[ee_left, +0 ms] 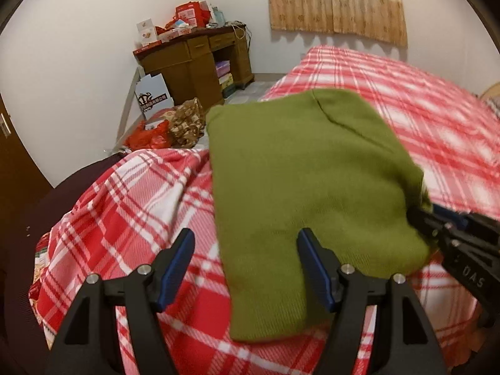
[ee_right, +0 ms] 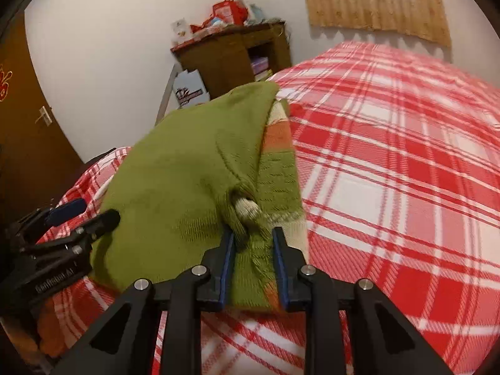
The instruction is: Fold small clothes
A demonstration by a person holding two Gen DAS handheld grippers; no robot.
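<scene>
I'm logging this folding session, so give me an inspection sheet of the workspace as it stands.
Surface: red and white plaid bedspread, rumpled at the near edge.
Job's things: green knitted garment lying on it, striped layer showing at one side.
Clutter: boxes and red packaging piled on the brown wooden desk.
Grippers: left gripper open over the garment's edge; right gripper around bunched knit.
Cables: nothing clearly seen.
Surroundings: beige patterned curtain, white walls, brown door.

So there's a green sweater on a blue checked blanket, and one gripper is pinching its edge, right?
Nearly: the blanket is red and white checked, not blue, as both wrist views show. The green sweater does lie on it, with the right gripper pinching its edge.
</scene>
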